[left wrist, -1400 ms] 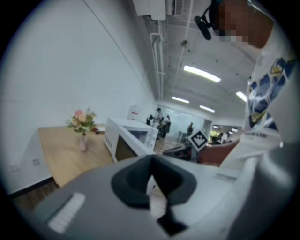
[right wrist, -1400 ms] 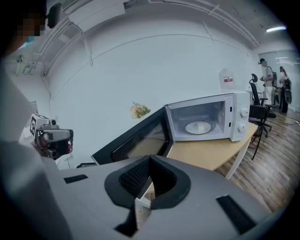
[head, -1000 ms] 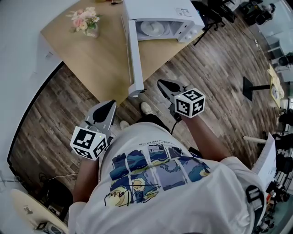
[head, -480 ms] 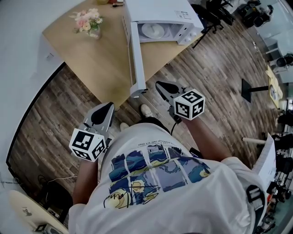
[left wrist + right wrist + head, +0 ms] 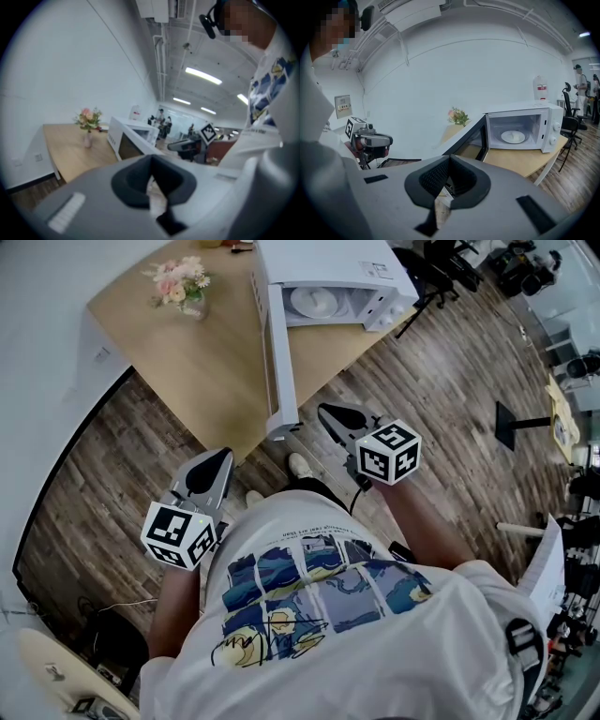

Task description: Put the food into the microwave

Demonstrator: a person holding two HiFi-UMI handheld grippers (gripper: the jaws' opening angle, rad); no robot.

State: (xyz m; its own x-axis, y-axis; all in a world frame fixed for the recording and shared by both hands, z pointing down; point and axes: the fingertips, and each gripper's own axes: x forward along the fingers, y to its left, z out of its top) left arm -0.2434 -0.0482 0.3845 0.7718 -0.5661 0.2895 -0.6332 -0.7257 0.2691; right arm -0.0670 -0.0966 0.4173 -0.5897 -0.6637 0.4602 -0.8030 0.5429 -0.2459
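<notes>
The white microwave point(image 5: 330, 266) stands on the wooden table point(image 5: 211, 367) with its door point(image 5: 281, 352) swung wide open toward me. Inside, a white plate point(image 5: 314, 299) carries pale food; the right gripper view shows the same plate point(image 5: 513, 136) in the lit cavity. My right gripper point(image 5: 328, 412) is shut and empty, close to the door's free end. My left gripper point(image 5: 215, 461) hangs near the table's front corner, also shut with nothing in it. Both are held close to my torso. In their own views, the left gripper point(image 5: 151, 161) and right gripper point(image 5: 449, 159) have jaws that meet.
A vase of flowers point(image 5: 178, 282) sits on the table's far left part. The open door juts out past the table edge over the wood floor. My shoes point(image 5: 300, 463) stand below the table corner. A black stand base point(image 5: 525, 418) and office chairs are to the right.
My right gripper has drifted slightly up near the door's end. The left gripper has stayed where it was, and both jaws remain shut.
</notes>
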